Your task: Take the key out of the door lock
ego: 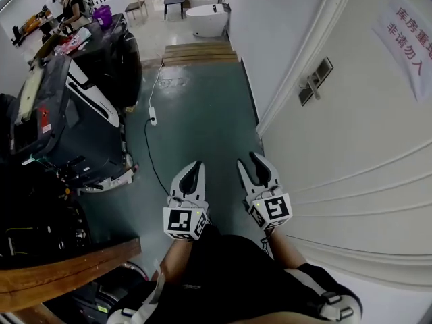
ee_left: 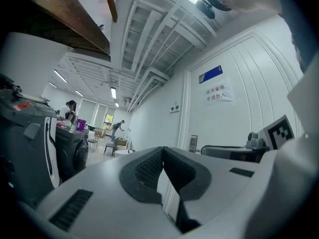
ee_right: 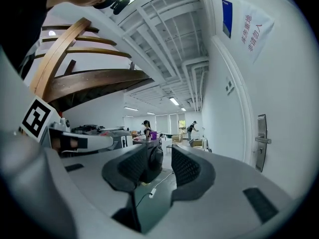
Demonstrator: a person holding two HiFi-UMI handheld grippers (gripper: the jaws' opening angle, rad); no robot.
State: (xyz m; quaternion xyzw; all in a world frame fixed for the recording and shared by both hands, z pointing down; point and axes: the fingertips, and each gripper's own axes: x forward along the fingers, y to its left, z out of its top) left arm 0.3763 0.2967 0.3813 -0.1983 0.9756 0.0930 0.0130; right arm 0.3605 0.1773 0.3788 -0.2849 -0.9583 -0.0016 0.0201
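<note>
The white door (ego: pixel 364 154) fills the right side of the head view. Its metal lock plate with a lever handle (ego: pixel 315 81) is far ahead of both grippers; the same plate (ee_right: pixel 261 143) shows at the right edge of the right gripper view. I cannot make out a key in it. My right gripper (ego: pixel 248 160) is held at waist height with its jaws open and nothing between them (ee_right: pixel 167 151). My left gripper (ego: pixel 194 167) hangs beside it, its pads closed together and empty (ee_left: pixel 162 151). Neither gripper touches the door.
Black machines (ego: pixel 67 113) line the left side. A power strip with a cable (ego: pixel 153 117) lies on the green floor. Wooden steps (ego: pixel 199 51) and a white toilet (ego: pixel 209 19) stand farther along. A wooden rail (ego: pixel 61 268) crosses the lower left. A person (ego: pixel 71 9) works far back.
</note>
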